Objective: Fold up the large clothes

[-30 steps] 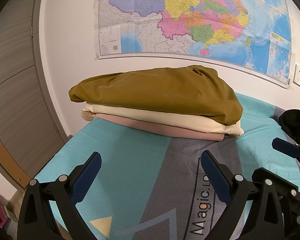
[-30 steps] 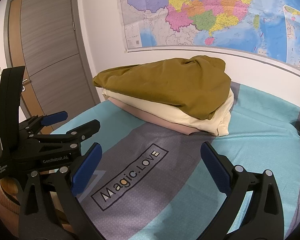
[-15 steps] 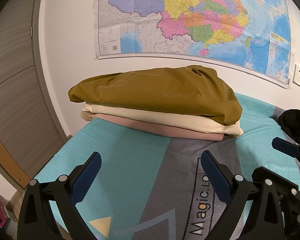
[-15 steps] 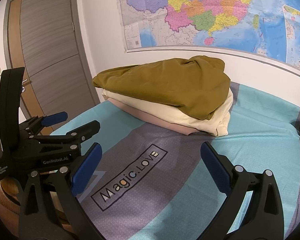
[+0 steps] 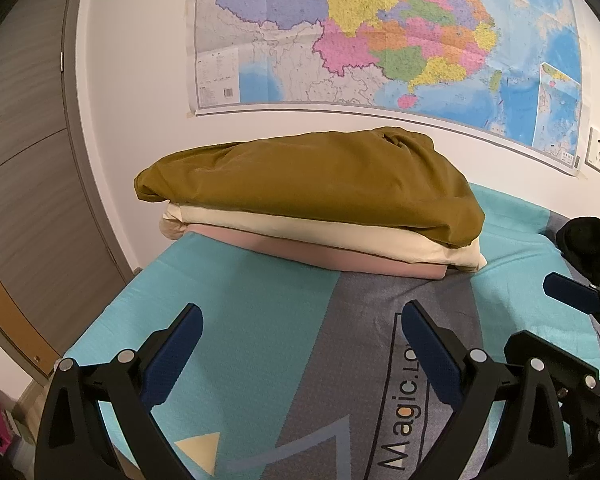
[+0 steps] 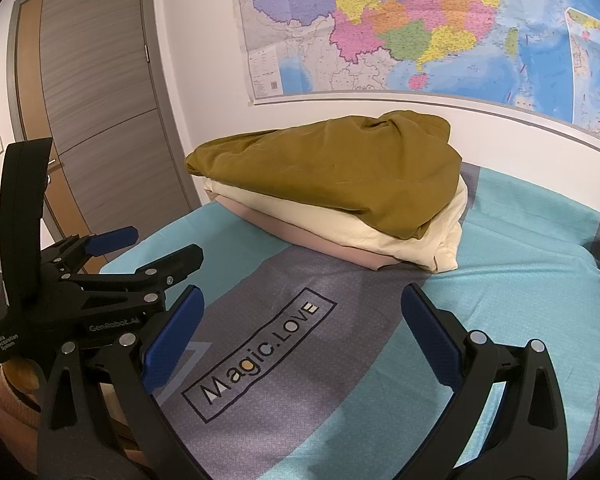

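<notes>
Left wrist view shows the left gripper (image 5: 300, 344) hanging above the bed sheet (image 5: 240, 320) with its jaws spread wide and nothing between them; the right gripper (image 6: 300, 336) is likewise spread and empty, low over the printed grey band of the sheet. The clothes to be dealt with lie at the far end of the bed against the wall: a mustard garment (image 5: 312, 176) draped loosely on top of a cream folded piece (image 5: 340, 236), which rests on a pink folded piece (image 5: 340, 258). Judging by the sag and soft creases, the mustard cloth is light, limp and not slippery, so it will droop and bunch when lifted; I would take it at two separated points along its near hem, one for each gripper, rather than at the bunched knot at the far right top, which would drag the layers below. The two lower pieces look neat already and could shift if the top one is tugged sideways. Open room lies in front of the stack, a broad flat stretch of teal and grey sheet suited to spreading a large item. The left bed edge (image 5: 112, 312) drops off toward a door (image 6: 100, 120), and a dark bundle (image 5: 588, 248) sits at the right margin, so cloth should be laid centrally, away from both. A wall map (image 5: 380, 36) hangs close behind the stack.
</notes>
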Tool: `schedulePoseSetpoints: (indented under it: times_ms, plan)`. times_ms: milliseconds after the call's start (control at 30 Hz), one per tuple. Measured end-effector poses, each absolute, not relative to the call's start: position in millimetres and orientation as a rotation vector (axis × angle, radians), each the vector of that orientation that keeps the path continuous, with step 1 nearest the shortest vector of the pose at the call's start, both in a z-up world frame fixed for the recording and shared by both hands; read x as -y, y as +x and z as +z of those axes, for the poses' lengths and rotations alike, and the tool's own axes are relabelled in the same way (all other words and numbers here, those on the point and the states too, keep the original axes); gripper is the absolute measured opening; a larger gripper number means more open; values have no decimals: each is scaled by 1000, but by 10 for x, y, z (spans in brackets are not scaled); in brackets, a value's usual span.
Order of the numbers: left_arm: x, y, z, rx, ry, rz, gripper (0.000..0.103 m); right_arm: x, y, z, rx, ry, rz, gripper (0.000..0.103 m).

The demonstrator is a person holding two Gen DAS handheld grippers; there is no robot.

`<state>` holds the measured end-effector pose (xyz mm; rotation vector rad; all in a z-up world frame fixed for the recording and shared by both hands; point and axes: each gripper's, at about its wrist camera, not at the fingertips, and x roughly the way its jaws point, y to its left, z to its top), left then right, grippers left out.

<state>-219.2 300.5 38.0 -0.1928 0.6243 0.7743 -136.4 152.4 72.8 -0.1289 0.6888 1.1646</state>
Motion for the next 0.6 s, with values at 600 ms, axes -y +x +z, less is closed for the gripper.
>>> schedulePoseSetpoints:
  times_ms: [600]
  plan:
    - [-2877, -1859, 235, -674, -261, 636, 96, -1115, -1183, 648, -718, -74, 1069, 97]
